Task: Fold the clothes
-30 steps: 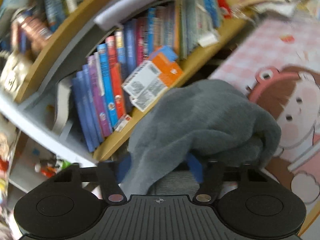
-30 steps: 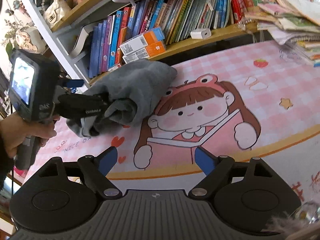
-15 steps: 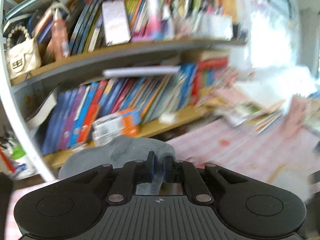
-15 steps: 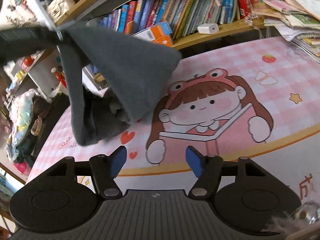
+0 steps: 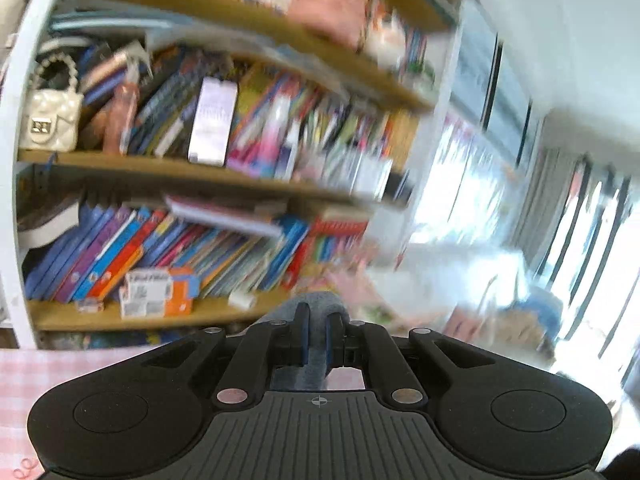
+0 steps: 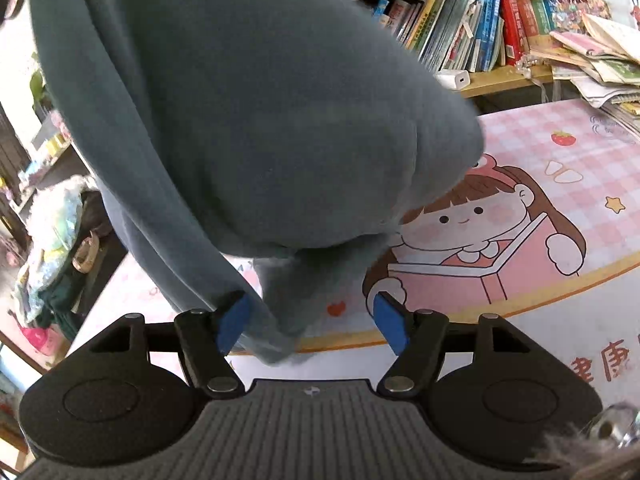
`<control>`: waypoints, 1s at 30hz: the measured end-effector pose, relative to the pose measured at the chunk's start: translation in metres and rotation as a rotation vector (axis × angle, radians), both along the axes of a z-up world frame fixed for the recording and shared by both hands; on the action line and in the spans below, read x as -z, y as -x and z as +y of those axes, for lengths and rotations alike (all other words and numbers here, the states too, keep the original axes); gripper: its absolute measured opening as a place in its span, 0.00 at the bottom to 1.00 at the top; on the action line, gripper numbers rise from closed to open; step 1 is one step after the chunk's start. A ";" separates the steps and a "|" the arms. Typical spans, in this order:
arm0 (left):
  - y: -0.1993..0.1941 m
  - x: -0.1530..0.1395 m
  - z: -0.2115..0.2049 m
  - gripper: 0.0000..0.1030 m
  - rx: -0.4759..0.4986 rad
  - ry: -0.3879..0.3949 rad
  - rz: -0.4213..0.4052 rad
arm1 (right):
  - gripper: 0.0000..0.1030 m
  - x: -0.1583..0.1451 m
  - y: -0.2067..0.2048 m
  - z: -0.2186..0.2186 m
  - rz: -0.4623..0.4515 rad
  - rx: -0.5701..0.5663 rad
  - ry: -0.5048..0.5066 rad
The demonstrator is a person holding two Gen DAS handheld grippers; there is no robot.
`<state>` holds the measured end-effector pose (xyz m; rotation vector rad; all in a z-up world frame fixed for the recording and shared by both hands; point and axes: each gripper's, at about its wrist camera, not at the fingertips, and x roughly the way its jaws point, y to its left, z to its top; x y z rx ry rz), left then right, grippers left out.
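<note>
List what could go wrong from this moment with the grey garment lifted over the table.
1. The left hand-held gripper pinches only a small bunch of the grey garment; the cloth might slip out.
2. The garment hangs bunched, its lower end dangling between the open fingers of the right hand-held gripper; closing now may grab a random fold instead of an edge.
3. The left view is motion-blurred; swinging cloth could brush the books behind.

Grey cloth over a pink checked counter

My garment (image 6: pixel 260 120) is plain blue-grey; both my black grippers carry blue pads (image 6: pixel 234 320). The counter (image 6: pixel 580 152) is pink-and-white check, printed with a brown-haired girl (image 6: pixel 472 216), a red strawberry (image 6: pixel 563 137) and a yellow star (image 6: pixel 615 203). The shelf (image 5: pixel 208 168) looks tan wood, though blurred, with a cream quilted bag (image 5: pixel 50 120).
</note>
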<state>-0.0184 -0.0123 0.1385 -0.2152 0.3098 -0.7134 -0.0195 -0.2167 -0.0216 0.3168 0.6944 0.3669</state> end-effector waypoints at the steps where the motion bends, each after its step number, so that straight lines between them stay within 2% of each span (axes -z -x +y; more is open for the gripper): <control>1: 0.000 -0.004 0.007 0.06 0.004 0.025 0.000 | 0.67 -0.001 0.002 0.003 -0.007 0.000 -0.002; 3: 0.003 -0.012 0.019 0.06 0.015 0.060 -0.007 | 0.67 -0.005 0.005 0.011 -0.022 -0.001 0.000; 5: 0.007 -0.017 0.029 0.06 0.047 0.058 -0.021 | 0.67 -0.008 0.007 0.019 -0.040 0.001 0.020; 9: 0.017 -0.025 0.046 0.06 0.048 0.063 -0.057 | 0.65 -0.016 0.008 0.020 -0.095 0.060 0.022; 11: 0.020 -0.026 0.057 0.06 0.041 0.059 -0.073 | 0.65 -0.026 0.005 0.010 -0.149 0.124 0.011; 14: 0.022 -0.024 0.072 0.06 0.008 0.050 -0.077 | 0.66 -0.045 -0.009 -0.012 -0.243 0.265 0.063; 17: 0.006 -0.004 0.082 0.06 -0.077 -0.020 -0.019 | 0.69 -0.057 -0.025 -0.036 -0.269 0.353 0.042; 20: -0.016 0.034 0.089 0.06 -0.154 -0.094 0.111 | 0.69 -0.053 -0.037 -0.042 -0.218 0.351 0.057; 24: -0.039 0.082 0.096 0.06 -0.243 -0.175 0.258 | 0.69 -0.028 -0.028 -0.030 -0.148 0.224 0.159; 28: -0.049 0.097 0.109 0.06 -0.294 -0.175 0.299 | 0.68 0.004 -0.011 -0.019 -0.049 0.116 0.235; 30: -0.050 0.095 0.115 0.06 -0.313 -0.165 0.300 | 0.67 0.015 -0.009 -0.021 0.017 0.101 0.166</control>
